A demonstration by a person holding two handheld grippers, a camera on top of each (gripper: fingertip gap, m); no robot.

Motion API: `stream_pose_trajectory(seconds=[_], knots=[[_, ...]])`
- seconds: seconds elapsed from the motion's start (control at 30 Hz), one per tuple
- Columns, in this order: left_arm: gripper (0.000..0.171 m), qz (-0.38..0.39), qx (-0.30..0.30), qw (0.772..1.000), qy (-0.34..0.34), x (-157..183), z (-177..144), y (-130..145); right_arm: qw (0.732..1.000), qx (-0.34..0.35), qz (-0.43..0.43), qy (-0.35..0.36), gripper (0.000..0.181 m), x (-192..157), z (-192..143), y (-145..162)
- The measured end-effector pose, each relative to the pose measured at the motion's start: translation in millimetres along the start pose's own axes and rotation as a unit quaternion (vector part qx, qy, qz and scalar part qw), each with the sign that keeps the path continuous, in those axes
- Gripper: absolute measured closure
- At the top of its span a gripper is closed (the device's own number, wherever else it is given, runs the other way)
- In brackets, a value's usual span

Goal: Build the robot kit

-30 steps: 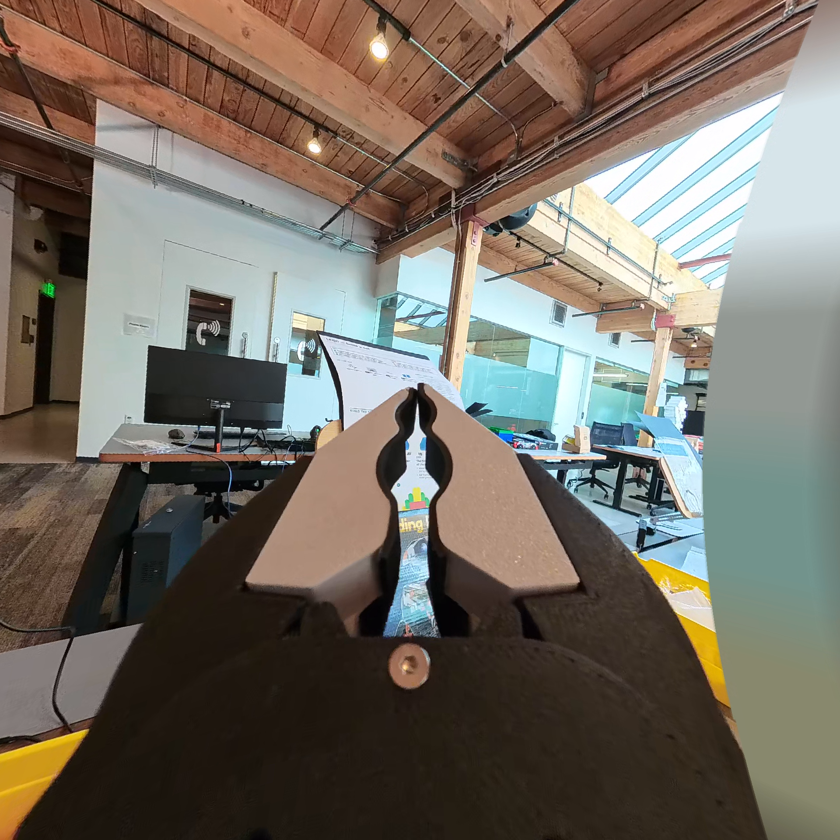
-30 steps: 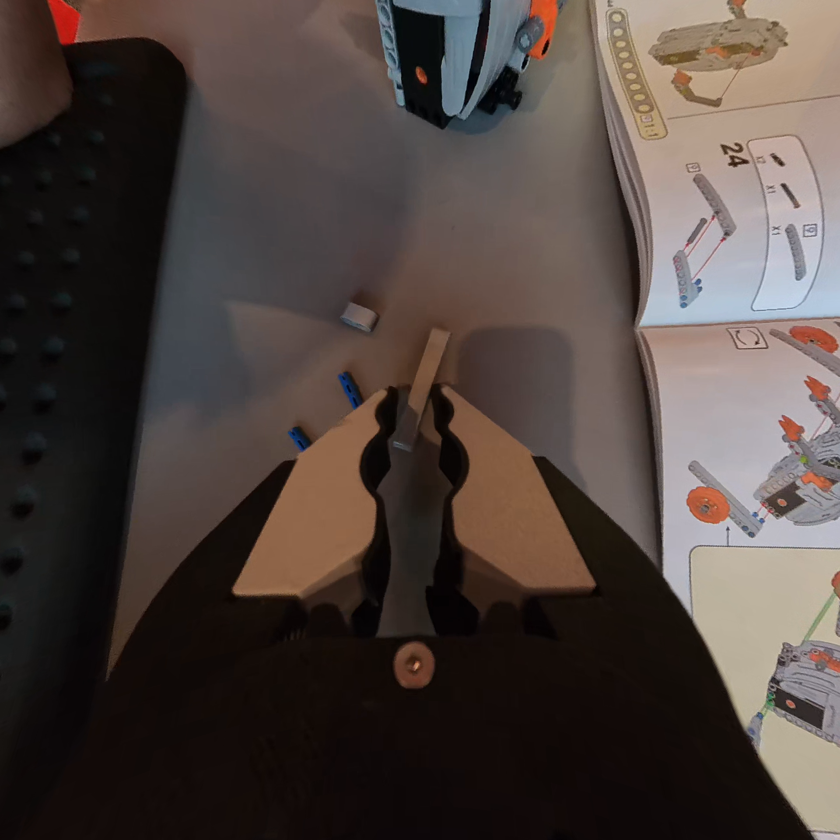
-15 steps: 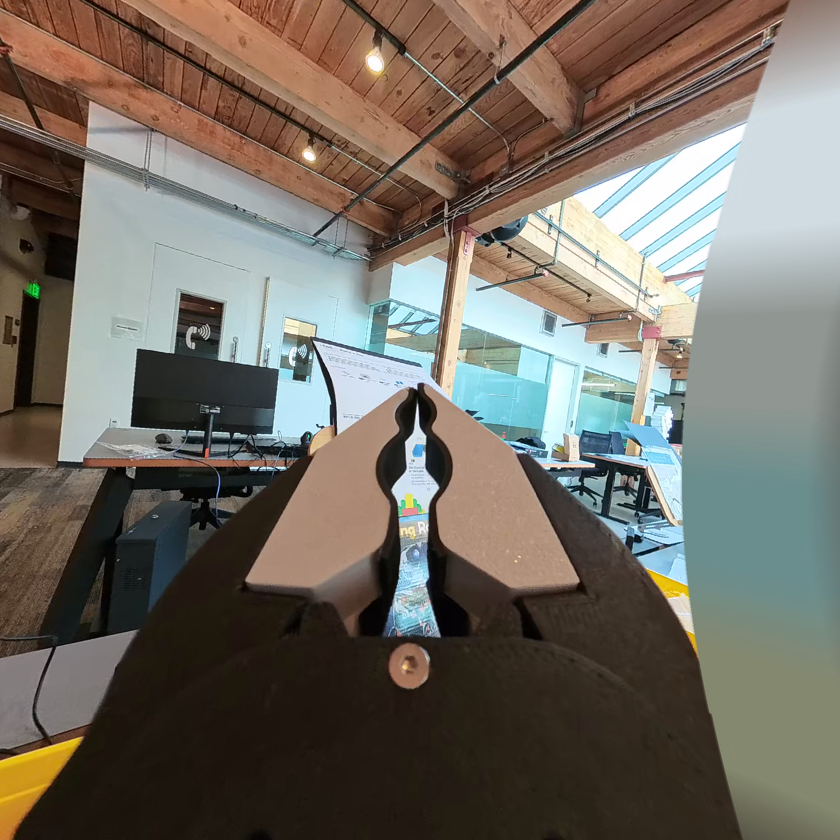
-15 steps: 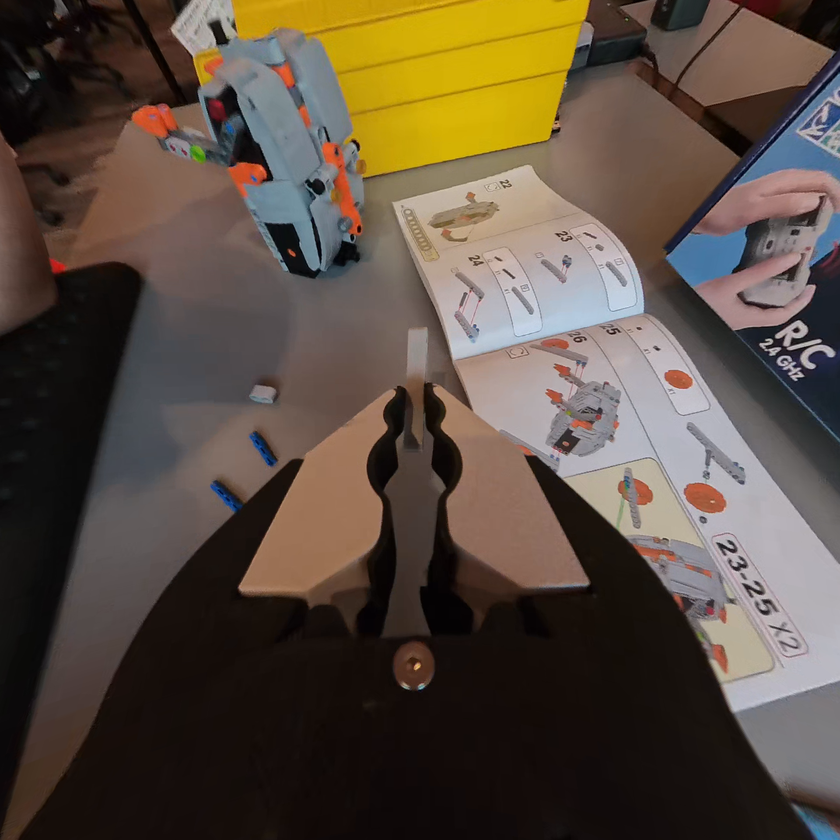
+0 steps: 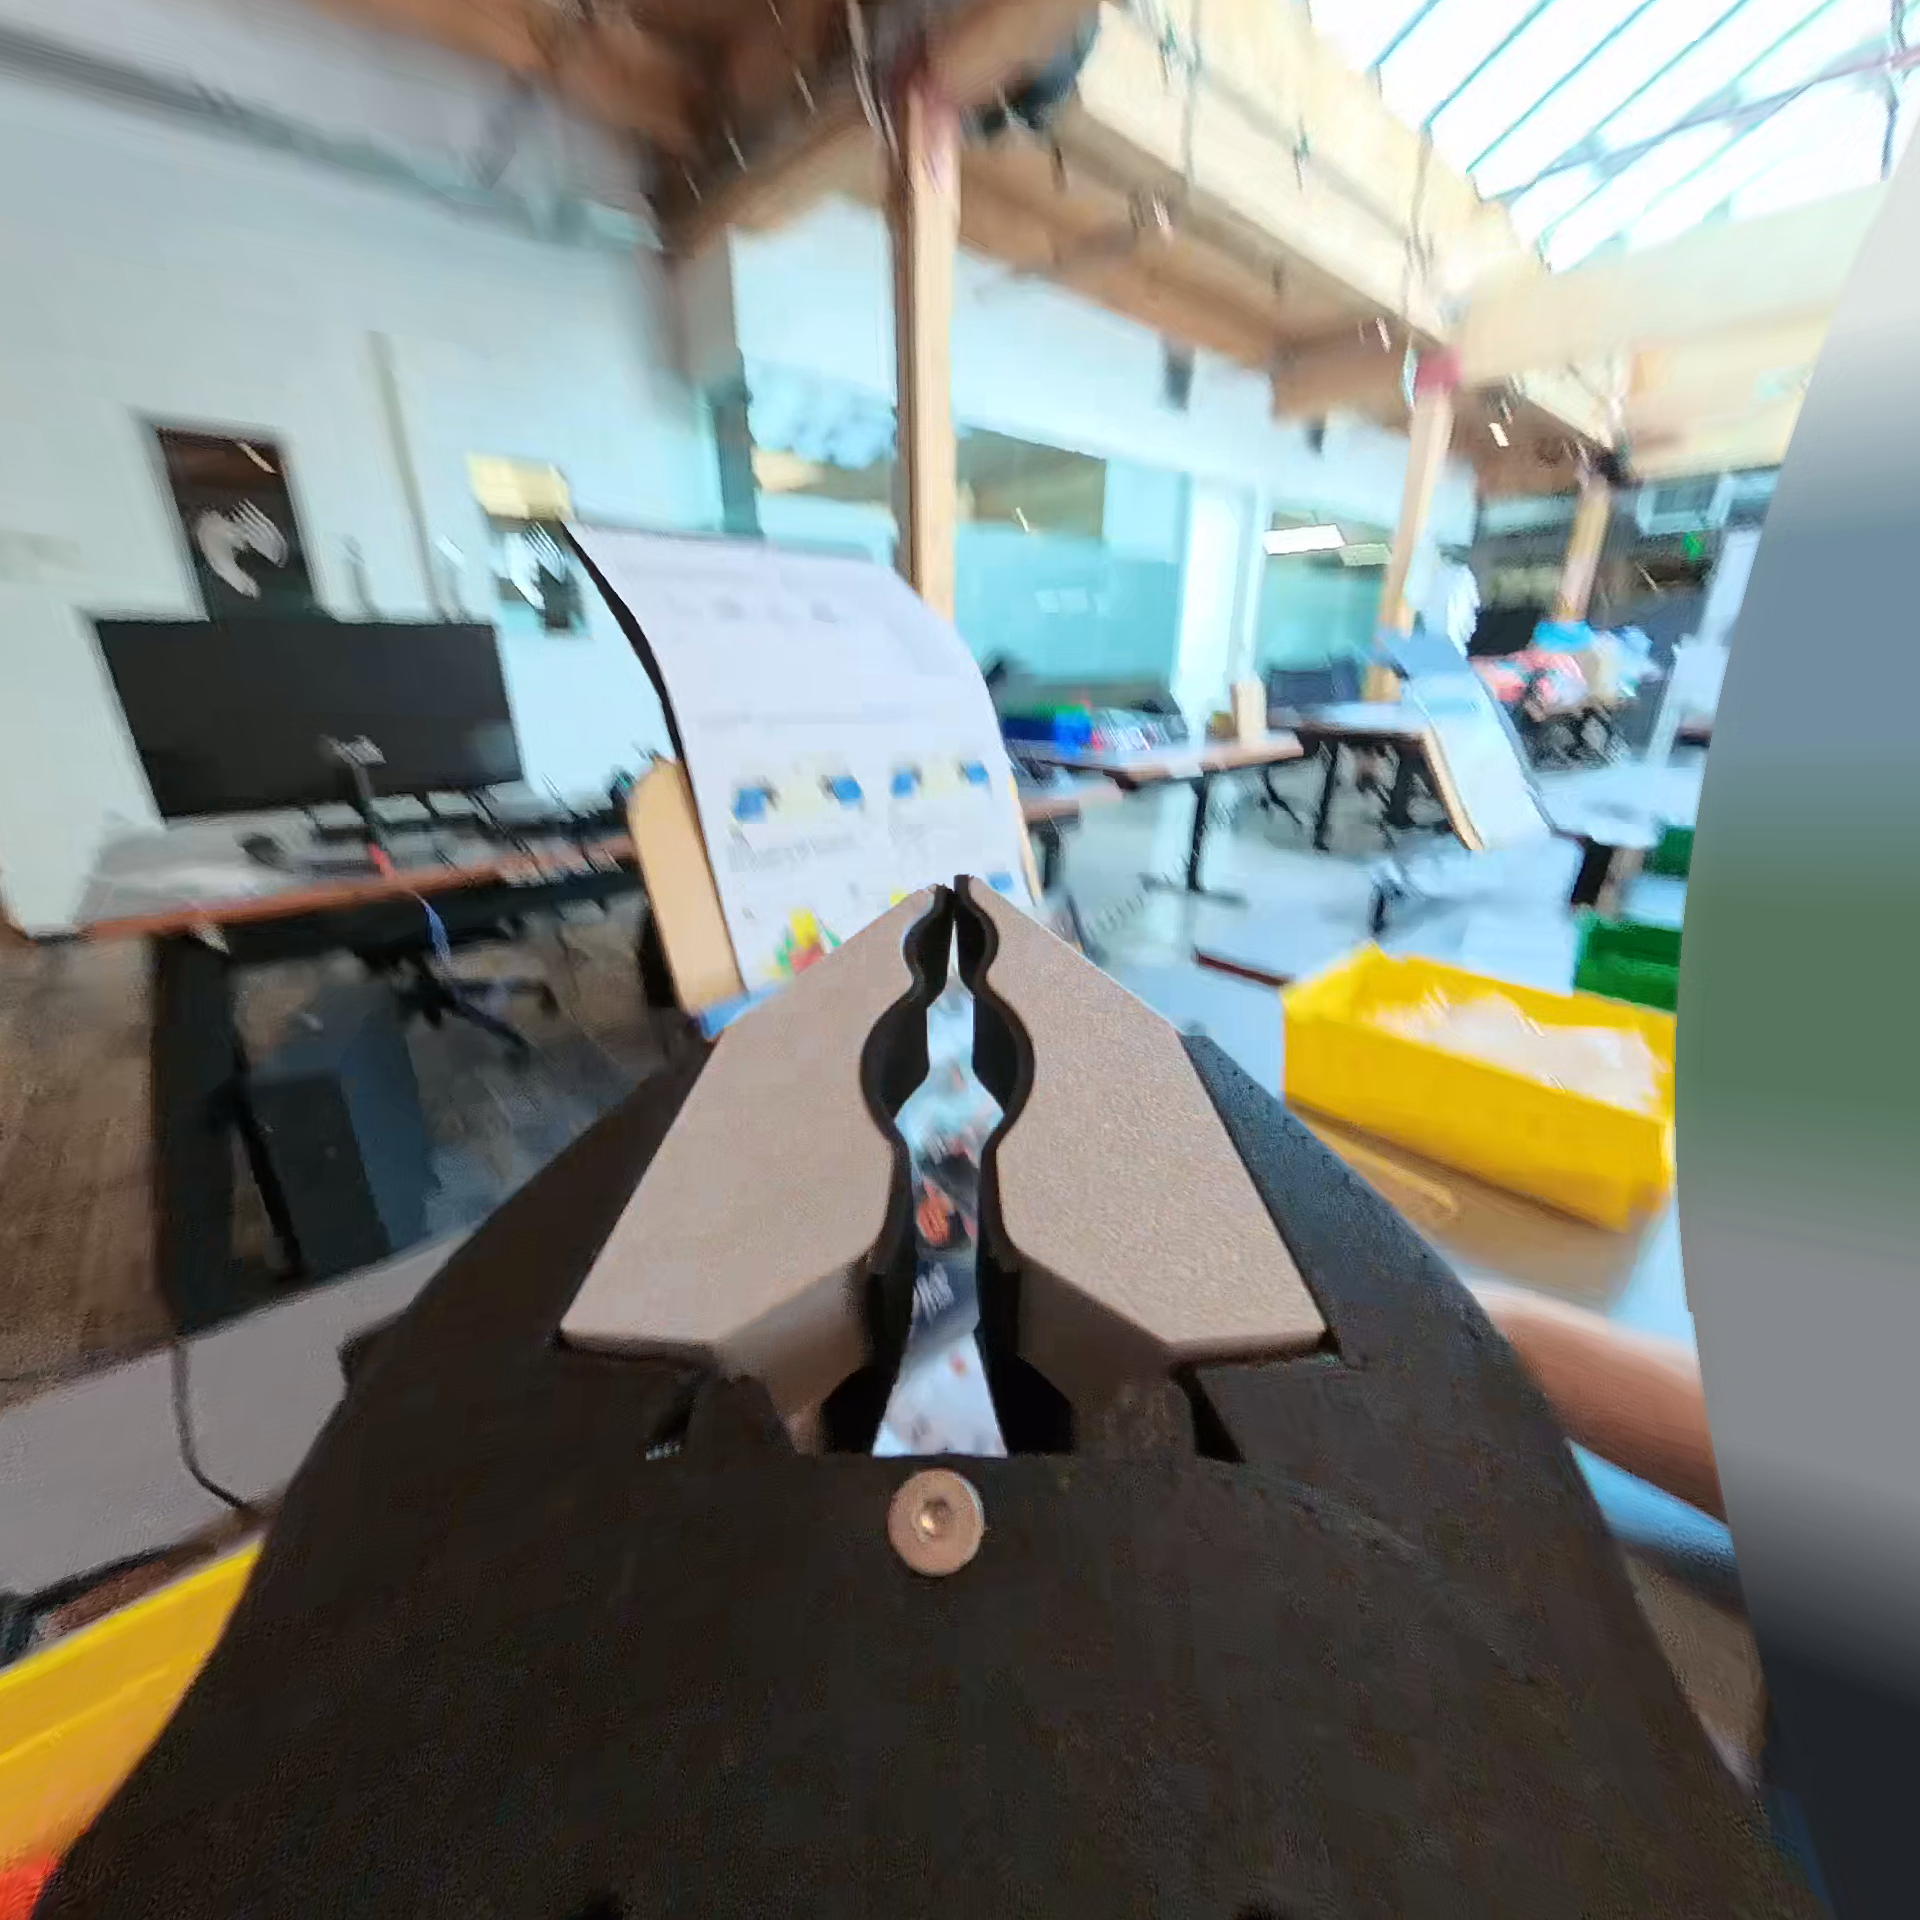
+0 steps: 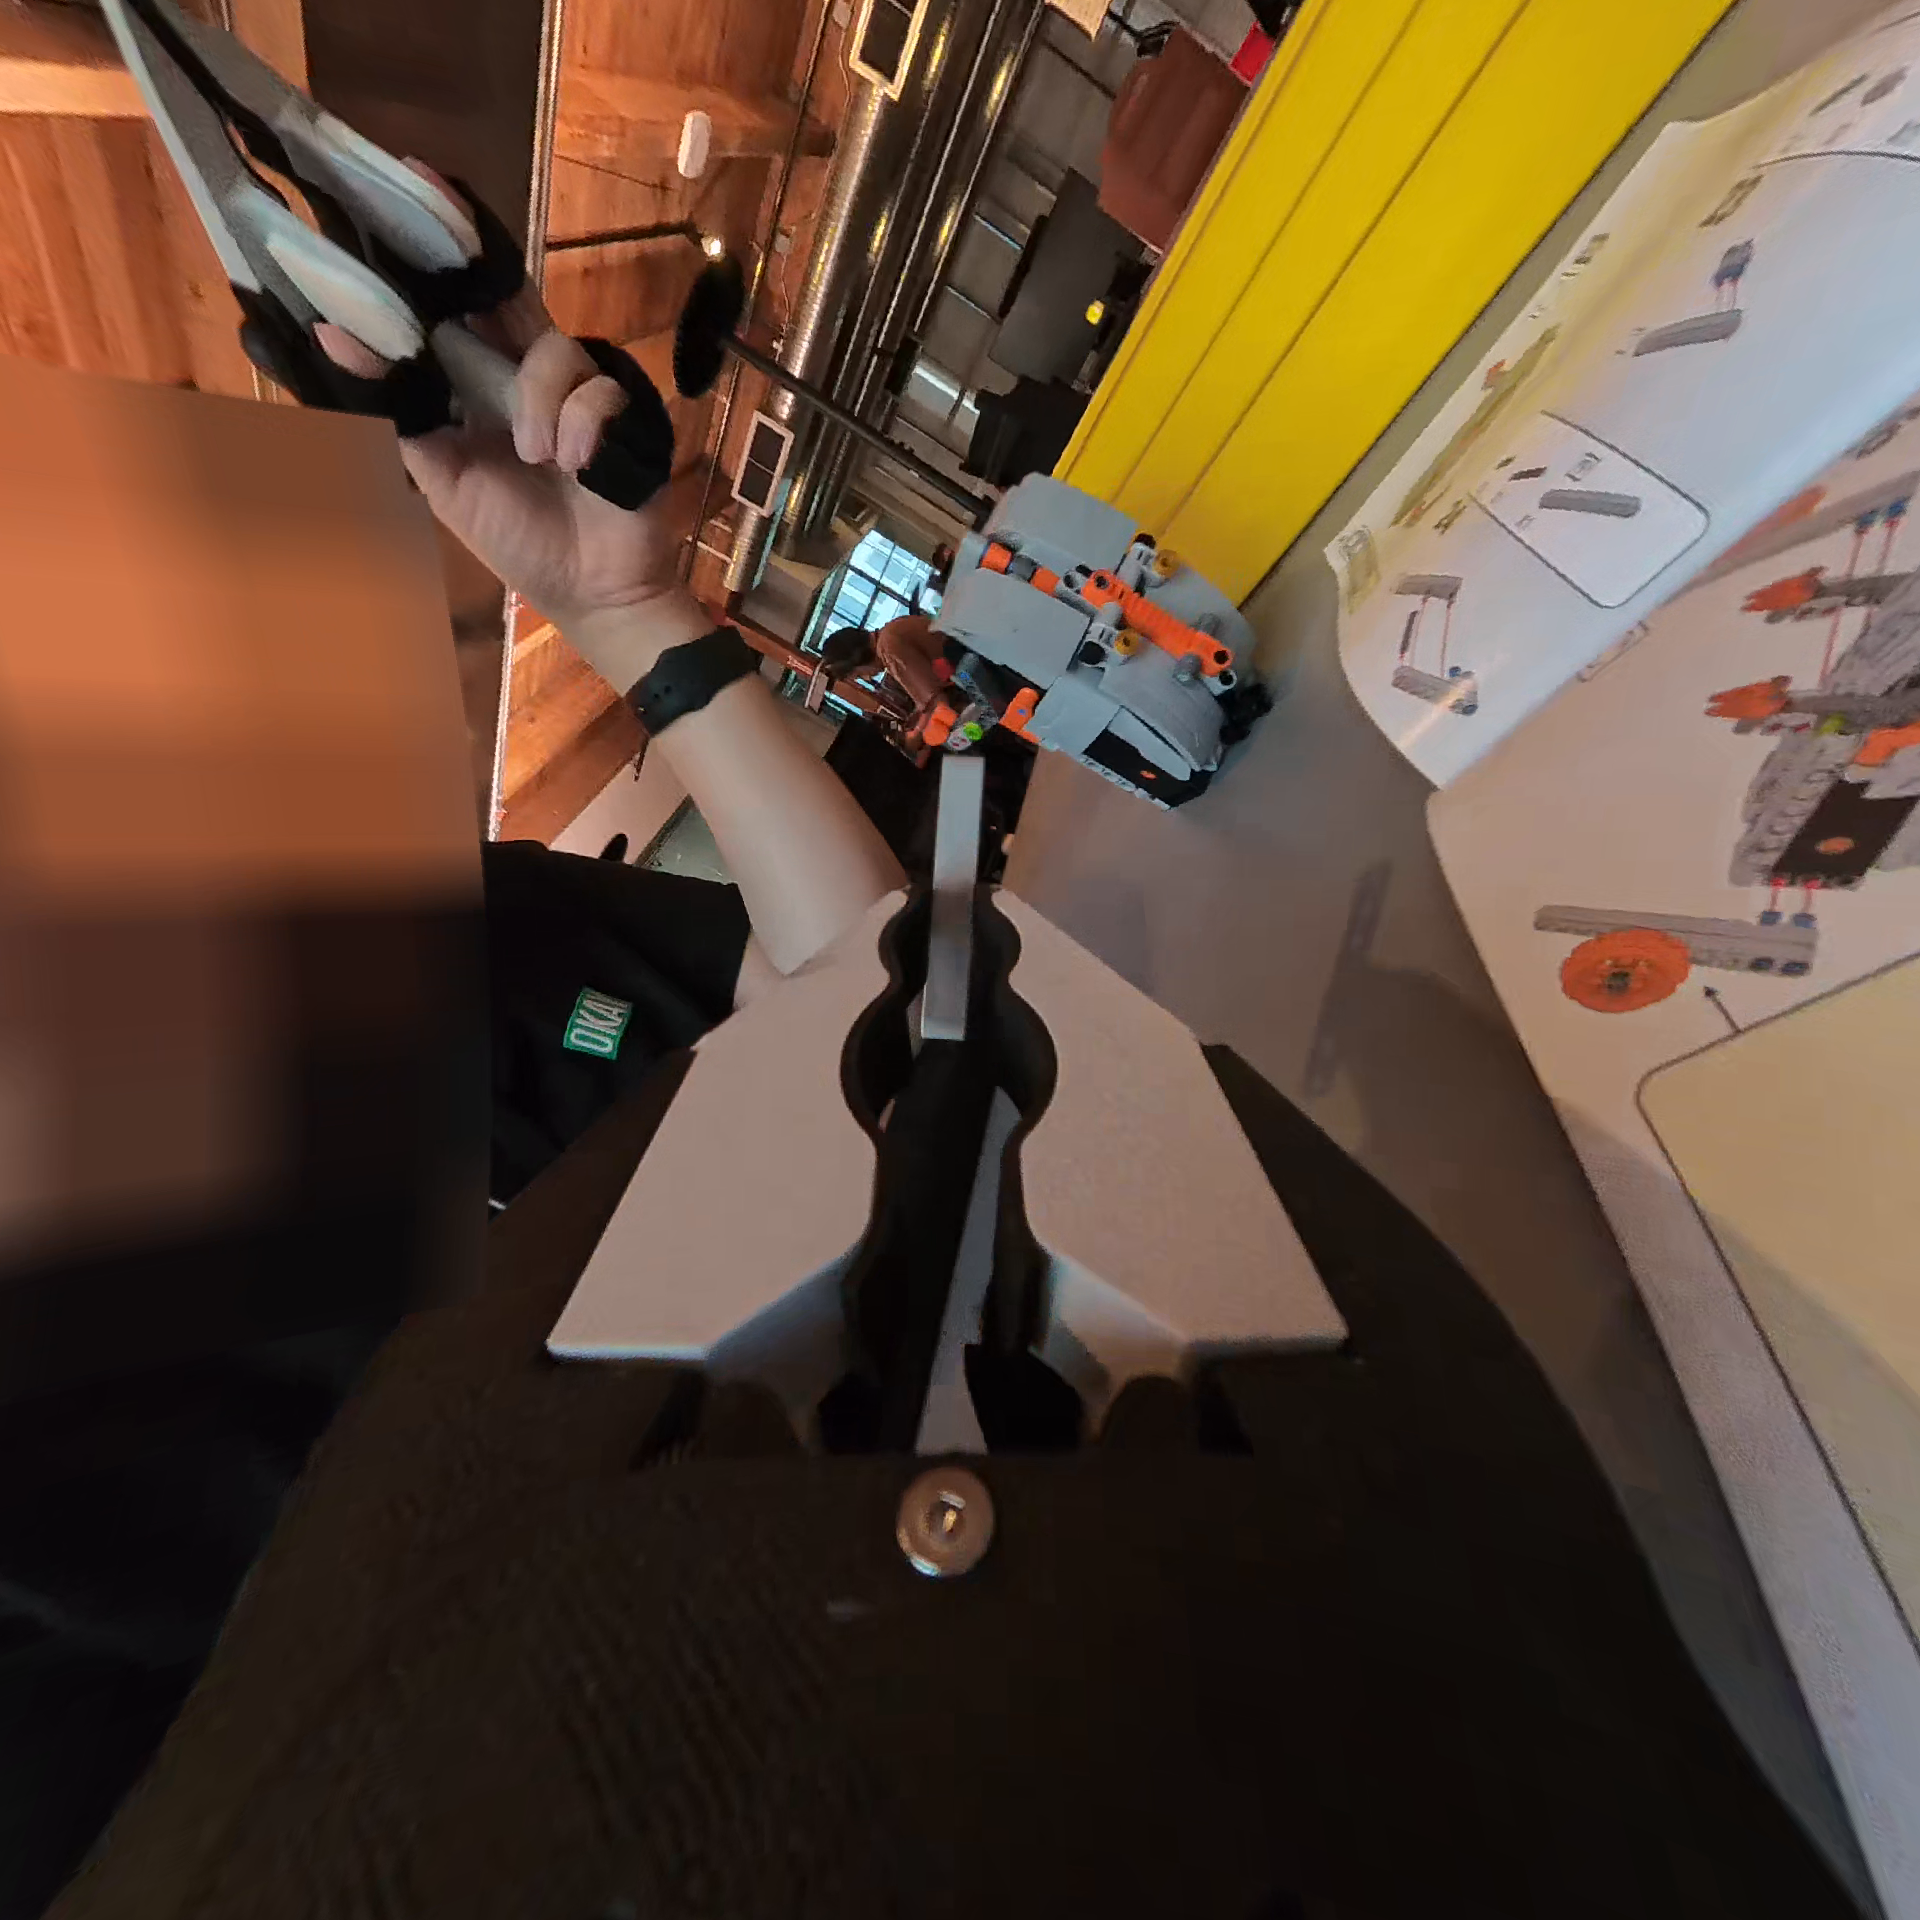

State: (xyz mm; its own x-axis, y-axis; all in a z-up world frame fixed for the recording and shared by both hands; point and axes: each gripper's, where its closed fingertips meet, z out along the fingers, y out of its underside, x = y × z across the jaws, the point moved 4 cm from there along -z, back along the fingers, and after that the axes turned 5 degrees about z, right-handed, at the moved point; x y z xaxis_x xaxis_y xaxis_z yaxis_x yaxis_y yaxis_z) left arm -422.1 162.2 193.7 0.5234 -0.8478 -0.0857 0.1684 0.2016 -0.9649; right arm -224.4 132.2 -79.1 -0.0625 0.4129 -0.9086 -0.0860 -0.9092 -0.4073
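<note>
**Left tool empty, right tool carrying a grey beam**

Take the brick model (image 6: 1091,665) as your landmark. Far to its left and lifted well off the table (image 6: 1195,935), your hand (image 6: 540,499) holds the left gripper (image 5: 954,896); its tips meet with nothing between them, and its own view is motion-blurred. Just in front of the model, your right gripper (image 6: 951,914) is clamped on 1 flat grey beam (image 6: 958,831), whose free end points at the model without touching it. Yellow bins (image 6: 1299,312) stand right behind the model, and the open instruction booklet (image 6: 1662,623) lies to its right.
</note>
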Motion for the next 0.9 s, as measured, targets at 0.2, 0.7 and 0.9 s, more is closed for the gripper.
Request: stream_pose_trajectory(seconds=[0.2,0.7,0.9], knots=[[0.168,-0.092,-0.124,0.988,0.007,-13,17,46,1.0,0.0,0.004,-0.014,0.175,-3,-4,-1],[0.169,-0.048,-0.178,0.982,-0.03,-14,20,58,1.0,-0.01,0.02,-0.011,0.175,3,-3,2],[0.168,-0.042,-0.183,0.982,-0.034,-14,20,58,1.0,-0.01,0.021,-0.011,0.175,3,-3,2]])
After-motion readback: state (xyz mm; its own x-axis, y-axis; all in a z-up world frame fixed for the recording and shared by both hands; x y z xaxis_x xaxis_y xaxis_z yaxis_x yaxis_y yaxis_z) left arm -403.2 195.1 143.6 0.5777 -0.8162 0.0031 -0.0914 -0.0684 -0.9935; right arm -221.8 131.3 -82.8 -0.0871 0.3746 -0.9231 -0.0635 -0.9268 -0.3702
